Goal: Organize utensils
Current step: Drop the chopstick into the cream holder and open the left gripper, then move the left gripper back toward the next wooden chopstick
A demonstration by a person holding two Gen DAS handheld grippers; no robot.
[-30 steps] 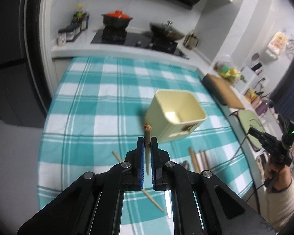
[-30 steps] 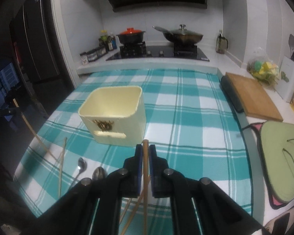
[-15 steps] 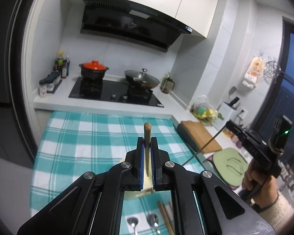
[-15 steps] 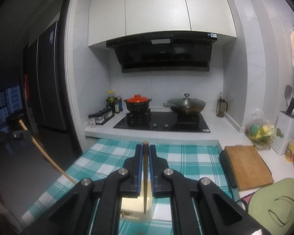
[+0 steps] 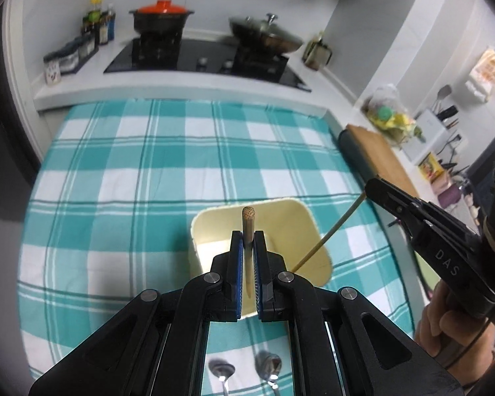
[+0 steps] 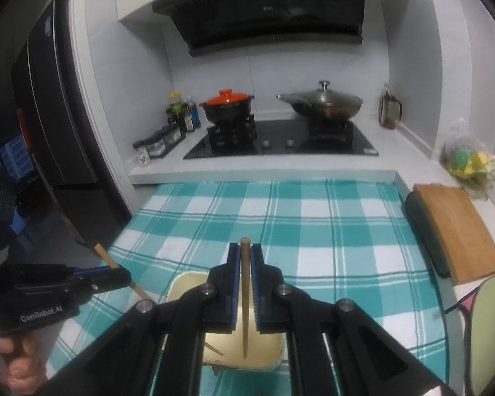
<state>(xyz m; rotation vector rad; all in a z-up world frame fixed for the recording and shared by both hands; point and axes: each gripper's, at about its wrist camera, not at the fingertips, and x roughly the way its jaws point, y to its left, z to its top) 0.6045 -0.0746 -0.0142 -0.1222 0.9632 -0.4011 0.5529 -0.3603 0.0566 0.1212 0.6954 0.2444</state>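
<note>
Chopsticks are held one per gripper above the cream container (image 5: pixel 260 241), which stands on the checked table (image 5: pixel 148 165). Left gripper (image 5: pixel 247 257): fingers closed on left chopstick (image 5: pixel 248 221), tip over the container opening. Right gripper (image 6: pixel 245 270): fingers closed on right chopstick (image 6: pixel 245 297), its lower end inside the container. Two spoons (image 5: pixel 244 374) lie near the container.

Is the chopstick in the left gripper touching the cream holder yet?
Cannot tell. In the left wrist view the chopstick points down into the holder, but the gripper's fingers hide its tip and any contact.
</note>
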